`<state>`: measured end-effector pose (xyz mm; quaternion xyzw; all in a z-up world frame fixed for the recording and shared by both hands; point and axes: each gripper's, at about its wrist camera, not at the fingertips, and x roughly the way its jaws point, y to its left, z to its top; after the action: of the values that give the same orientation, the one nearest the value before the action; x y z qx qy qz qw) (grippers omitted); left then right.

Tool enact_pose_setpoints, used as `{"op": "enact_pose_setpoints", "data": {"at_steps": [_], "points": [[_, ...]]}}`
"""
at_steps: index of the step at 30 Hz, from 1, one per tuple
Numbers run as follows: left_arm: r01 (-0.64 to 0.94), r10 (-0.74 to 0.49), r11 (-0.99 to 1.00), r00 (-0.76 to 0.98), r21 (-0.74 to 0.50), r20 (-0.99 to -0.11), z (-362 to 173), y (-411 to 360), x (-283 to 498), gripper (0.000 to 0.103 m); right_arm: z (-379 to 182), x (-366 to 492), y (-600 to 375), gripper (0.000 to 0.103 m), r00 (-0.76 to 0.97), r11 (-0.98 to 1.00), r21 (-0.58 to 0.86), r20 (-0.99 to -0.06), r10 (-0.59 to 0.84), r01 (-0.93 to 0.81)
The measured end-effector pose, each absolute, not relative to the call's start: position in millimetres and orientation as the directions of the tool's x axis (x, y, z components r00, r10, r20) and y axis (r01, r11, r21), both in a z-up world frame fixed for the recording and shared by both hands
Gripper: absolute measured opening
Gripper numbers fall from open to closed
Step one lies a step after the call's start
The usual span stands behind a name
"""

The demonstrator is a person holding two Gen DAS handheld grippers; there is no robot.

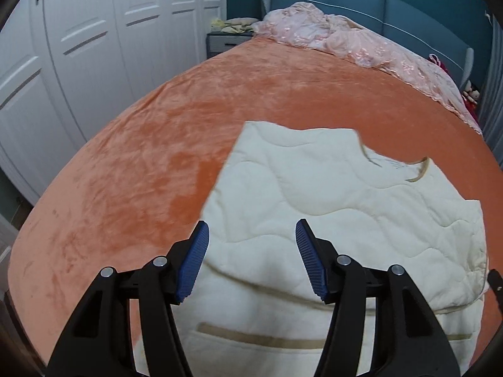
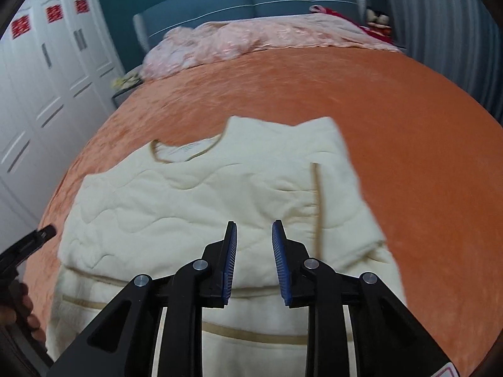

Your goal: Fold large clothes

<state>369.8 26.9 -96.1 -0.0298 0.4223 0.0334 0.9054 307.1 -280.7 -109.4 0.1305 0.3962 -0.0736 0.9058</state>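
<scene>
Here, both grippers, the left gripper [image 1: 251,235] and the right gripper [image 2: 254,235], are hovering with jaws apart and empty over the near half of a cream quilted garment [image 1: 330,194] lying partly folded on the orange bedspread [image 1: 125,172], seemingly readying another fold.

Bare orange bedspread [image 1: 132,163] around; pink bedding [image 1: 345,37] beyond

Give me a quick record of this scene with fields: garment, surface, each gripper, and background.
garment: cream quilted jacket, partly folded, lying flat
surface: orange plush bedspread
left gripper: open, above the jacket, nothing between its pads
right gripper: open, narrower gap, holding nothing
background: crumpled pink quilt by the blue headboard; white wardrobe doors
</scene>
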Motion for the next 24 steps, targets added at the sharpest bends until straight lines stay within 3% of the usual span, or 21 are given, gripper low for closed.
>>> {"op": "enact_pose_setpoints", "data": {"at_steps": [6, 14, 20, 24], "points": [[-0.054, 0.048, 0.998, 0.579, 0.02, -0.814, -152.2, -14.0, 395.4, 0.056, -164.5, 344.5, -243.0, 0.025, 0.598, 0.978, 0.123, -0.801, -0.003, 0.169], [-0.061, 0.093, 0.996, 0.632, 0.069, -0.77, -182.3, -22.5, 387.1, 0.057, -187.6, 335.7, -241.9, 0.024, 0.636, 0.978, 0.132, -0.772, -0.002, 0.163], [-0.055, 0.079, 0.997, 0.636, 0.057, -0.768, -177.9, -20.7, 386.5, 0.058, -183.8, 335.7, -243.8, 0.024, 0.635, 0.975, 0.155, -0.772, 0.019, 0.159], [-0.027, 0.024, 1.0, 0.661, 0.008, -0.75, -142.5, -4.4, 391.4, 0.058, -145.0, 336.1, -240.6, 0.025, 0.682, 0.98, 0.164, -0.73, 0.041, 0.116]]}}
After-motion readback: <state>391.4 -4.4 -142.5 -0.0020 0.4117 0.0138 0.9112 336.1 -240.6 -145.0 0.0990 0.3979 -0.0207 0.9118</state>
